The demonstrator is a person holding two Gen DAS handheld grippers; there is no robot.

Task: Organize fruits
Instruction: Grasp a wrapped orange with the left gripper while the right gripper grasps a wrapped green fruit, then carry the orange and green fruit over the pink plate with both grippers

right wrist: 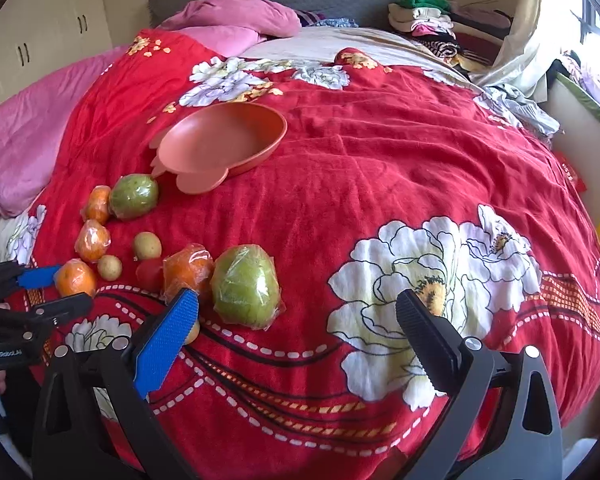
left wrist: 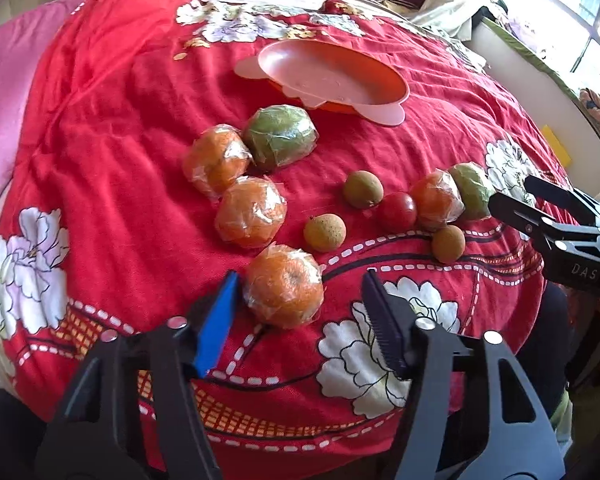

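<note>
Wrapped oranges, green fruits, small brownish fruits and a red one lie loose on the red floral bedspread. An orange-pink bowl sits empty beyond them; it also shows in the right wrist view. My left gripper is open, its jaws around the nearest wrapped orange without closing on it. My right gripper is open and empty, low over the bedspread beside a wrapped green fruit. The right gripper also shows in the left wrist view near another view of that green fruit.
Two more wrapped oranges and a large green fruit lie between the near orange and the bowl. Pink pillows and piled clothes sit at the bed's head. A window and sill are at the right.
</note>
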